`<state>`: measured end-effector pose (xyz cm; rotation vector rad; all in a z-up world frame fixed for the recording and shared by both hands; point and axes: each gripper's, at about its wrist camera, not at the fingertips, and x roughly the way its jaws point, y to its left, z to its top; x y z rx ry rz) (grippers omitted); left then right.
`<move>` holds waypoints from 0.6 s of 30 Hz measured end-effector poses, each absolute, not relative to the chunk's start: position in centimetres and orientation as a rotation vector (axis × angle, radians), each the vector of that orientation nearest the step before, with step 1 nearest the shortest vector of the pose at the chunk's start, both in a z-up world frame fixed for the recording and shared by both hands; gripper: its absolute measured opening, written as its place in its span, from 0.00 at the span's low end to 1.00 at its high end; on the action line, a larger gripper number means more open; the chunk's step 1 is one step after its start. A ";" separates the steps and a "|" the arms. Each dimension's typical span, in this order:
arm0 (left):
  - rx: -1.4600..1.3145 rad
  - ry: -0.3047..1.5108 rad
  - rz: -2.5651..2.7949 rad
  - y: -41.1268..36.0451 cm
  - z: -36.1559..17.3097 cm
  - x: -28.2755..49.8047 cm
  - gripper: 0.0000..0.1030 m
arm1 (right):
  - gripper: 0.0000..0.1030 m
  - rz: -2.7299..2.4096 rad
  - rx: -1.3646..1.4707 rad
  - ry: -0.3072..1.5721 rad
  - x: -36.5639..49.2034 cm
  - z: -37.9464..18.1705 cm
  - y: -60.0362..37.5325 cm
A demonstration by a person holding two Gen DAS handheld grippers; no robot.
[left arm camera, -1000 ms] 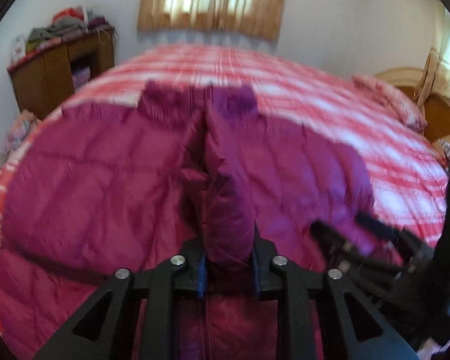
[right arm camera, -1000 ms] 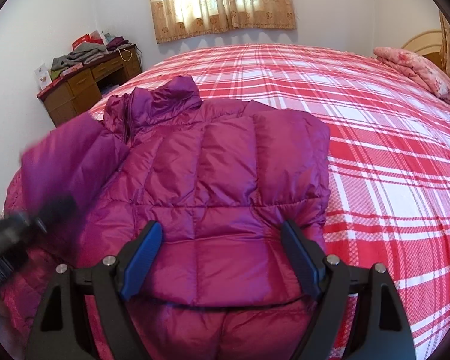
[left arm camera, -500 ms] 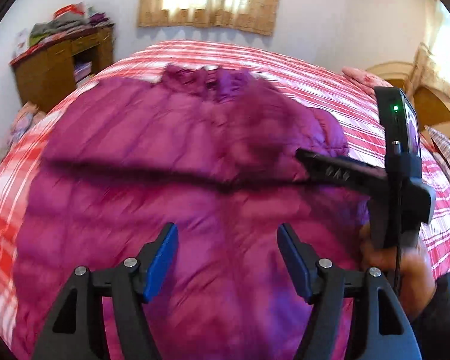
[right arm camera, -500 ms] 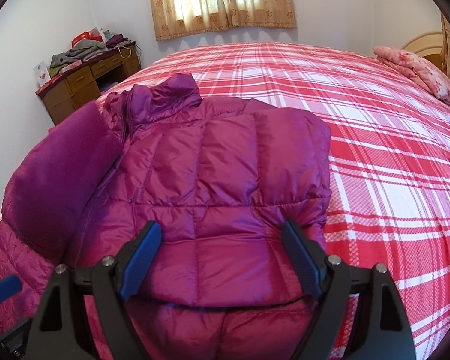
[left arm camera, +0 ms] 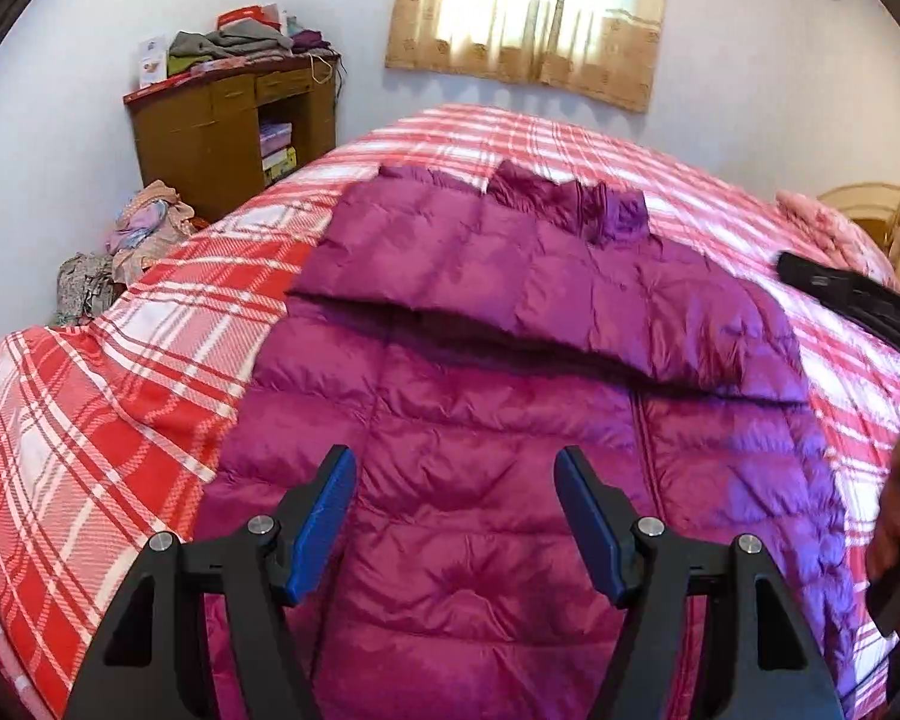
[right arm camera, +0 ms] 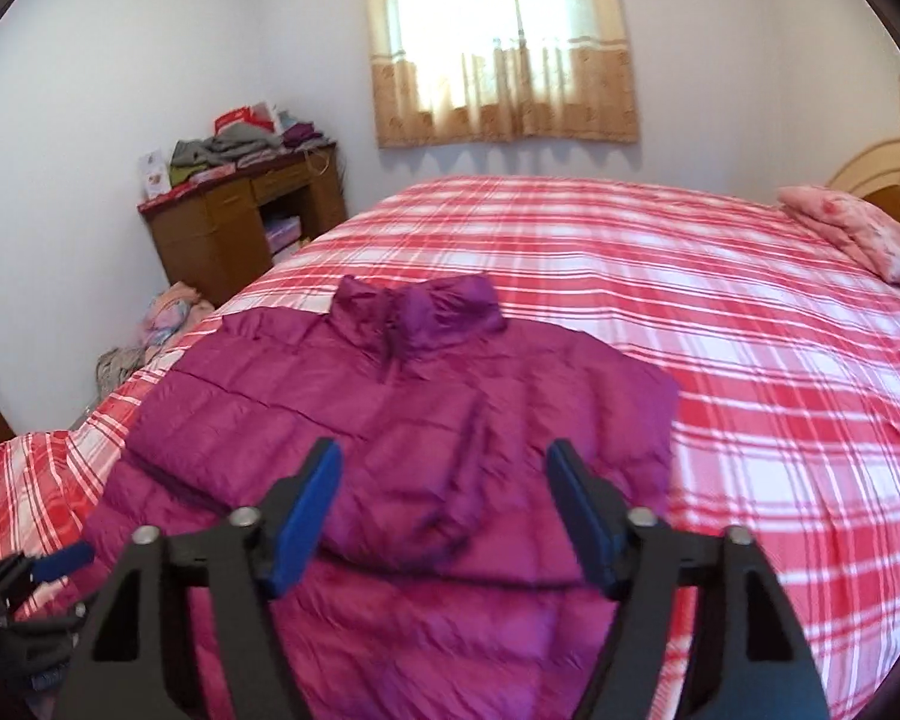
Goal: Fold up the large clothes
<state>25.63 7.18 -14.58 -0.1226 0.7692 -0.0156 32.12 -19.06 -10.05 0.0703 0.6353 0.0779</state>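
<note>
Puffer jacket (left arm camera: 510, 450): a magenta quilted one, laid flat on the red plaid bedspread (left arm camera: 120, 390), collar towards the window.
Done: both sleeves are seen folded across the chest.
Left: the hem-to-collar fold is judged still to be made.
Left gripper (left arm camera: 453, 516): jaws spread wide, nothing held.
Right gripper (right arm camera: 444, 510): likewise wide apart and empty, above the jacket.
Writing: none can be read; the card on the wooden cabinet (right arm camera: 246, 228) is perhaps printed, but too small.

A bed (right arm camera: 720, 360) with a red-and-white plaid cover fills the white-walled room. Daylight glows through a tan-curtained window (right arm camera: 504, 48) (brightly washed out). A wooden cabinet (left arm camera: 228, 132) piled with clothes stands in the corner.
</note>
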 end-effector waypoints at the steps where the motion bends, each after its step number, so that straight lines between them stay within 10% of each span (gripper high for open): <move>1: -0.125 0.763 -0.015 7.3 -14.3 25.6 0.67 | 0.61 0.078 0.056 0.643 32.9 -10.2 -18.6; 6: -0.098 0.728 0.018 8.6 -12.8 25.8 0.67 | 0.39 0.105 0.022 0.782 36.8 -13.6 -16.9; 18: -0.011 0.662 0.148 9.2 -10.1 36.1 0.67 | 0.42 0.025 -0.044 0.915 35.7 -19.0 -19.4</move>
